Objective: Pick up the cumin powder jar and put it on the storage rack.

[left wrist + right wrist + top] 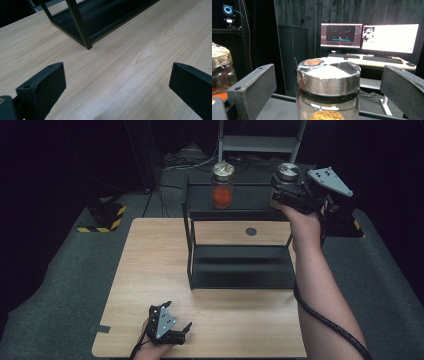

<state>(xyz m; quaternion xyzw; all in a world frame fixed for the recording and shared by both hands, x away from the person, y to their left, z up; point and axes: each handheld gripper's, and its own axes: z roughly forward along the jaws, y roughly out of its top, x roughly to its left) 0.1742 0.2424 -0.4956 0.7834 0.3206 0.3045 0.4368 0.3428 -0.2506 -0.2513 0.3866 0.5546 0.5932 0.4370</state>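
A glass jar with a silver lid (288,170) stands at the right end of the black rack's top shelf (250,199). In the right gripper view the jar (328,82) holds brownish powder and sits between the jaws of my right gripper (329,75), which stand wide on either side with gaps to the lid. In the high view my right gripper (286,187) is raised to that shelf. A second jar with red contents (222,190) stands further left on the same shelf. My left gripper (179,316) rests low near the table's front edge, open and holding nothing (117,75).
The black two-level rack (240,265) takes up the back half of the wooden table (150,250); its corner post (80,25) is ahead of the left gripper. A dark round disc (251,231) lies on the table behind the rack. Monitors (369,35) stand beyond.
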